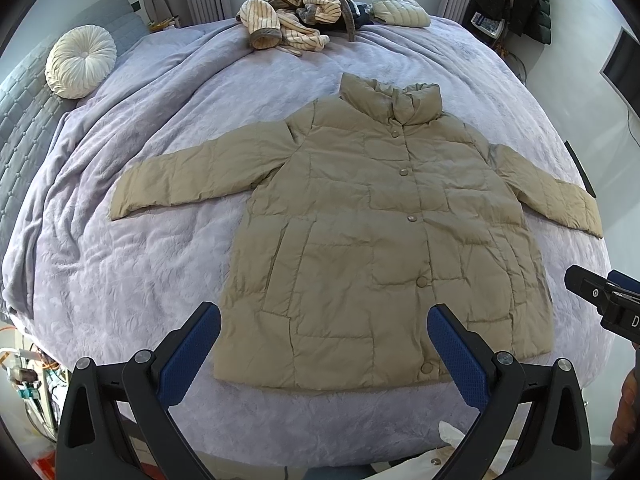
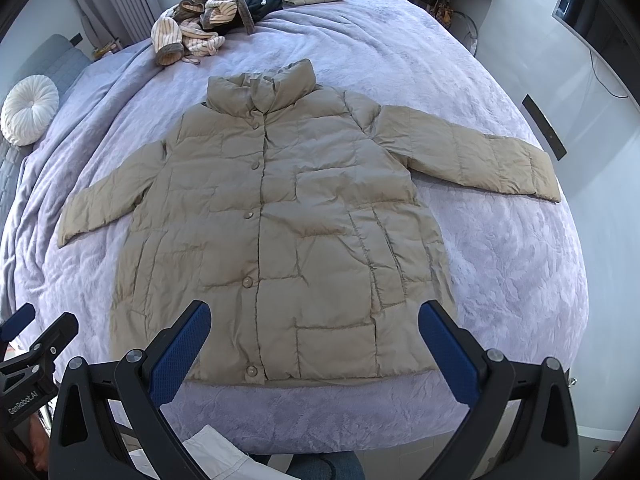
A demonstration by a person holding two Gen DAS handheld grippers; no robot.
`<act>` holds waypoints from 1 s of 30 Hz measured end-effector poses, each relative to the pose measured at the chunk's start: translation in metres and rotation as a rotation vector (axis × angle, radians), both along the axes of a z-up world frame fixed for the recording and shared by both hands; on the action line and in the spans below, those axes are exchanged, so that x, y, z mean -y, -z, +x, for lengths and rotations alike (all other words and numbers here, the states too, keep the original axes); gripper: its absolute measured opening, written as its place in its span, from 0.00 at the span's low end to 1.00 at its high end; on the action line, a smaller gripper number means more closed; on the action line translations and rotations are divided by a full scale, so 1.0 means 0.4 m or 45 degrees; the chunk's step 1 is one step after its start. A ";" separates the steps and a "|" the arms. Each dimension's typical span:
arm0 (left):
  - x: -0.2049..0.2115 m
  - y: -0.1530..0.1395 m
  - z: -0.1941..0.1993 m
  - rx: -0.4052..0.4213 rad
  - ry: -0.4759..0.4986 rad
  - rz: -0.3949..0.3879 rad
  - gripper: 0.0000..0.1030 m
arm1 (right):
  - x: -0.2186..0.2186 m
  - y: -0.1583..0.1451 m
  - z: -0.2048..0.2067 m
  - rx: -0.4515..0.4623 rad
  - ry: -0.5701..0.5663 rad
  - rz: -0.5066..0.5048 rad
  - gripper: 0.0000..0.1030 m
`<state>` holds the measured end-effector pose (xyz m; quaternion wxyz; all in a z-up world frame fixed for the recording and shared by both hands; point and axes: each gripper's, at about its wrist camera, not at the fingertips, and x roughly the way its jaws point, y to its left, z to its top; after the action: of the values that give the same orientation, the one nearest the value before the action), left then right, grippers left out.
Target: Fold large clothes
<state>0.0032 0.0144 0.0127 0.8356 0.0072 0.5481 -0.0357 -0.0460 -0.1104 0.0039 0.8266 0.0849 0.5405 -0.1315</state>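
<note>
Khaki quilted jacket (image 1: 368, 232) lies flat, buttoned, sleeves spread, centre of lavender bed (image 1: 120, 272); striped clothes heap (image 1: 288, 20) at twelve o'clock. Left gripper (image 1: 324, 344) and right gripper (image 2: 314, 340) hover, jaws spread wide, empty.

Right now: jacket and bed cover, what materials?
Khaki jacket: looks like thin woven synthetic shell, faint sheen, puffy stitched quilting, so probably padded; fill not visible. Snap-like buttons, smooth; plastic or metal, cannot tell. Lilac bed cover: plush fleece-like pile with embossed leafy pattern, matte.
</note>
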 end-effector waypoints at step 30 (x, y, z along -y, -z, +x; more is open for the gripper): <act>-0.487 0.303 0.243 -0.052 -0.436 -0.220 1.00 | -0.238 0.236 0.268 -0.243 -0.224 0.170 1.00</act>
<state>0.1006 0.2092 -0.1085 0.8157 -0.1587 0.5530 0.0598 0.0613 -0.0151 -0.0904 0.7724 0.0792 0.6295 -0.0297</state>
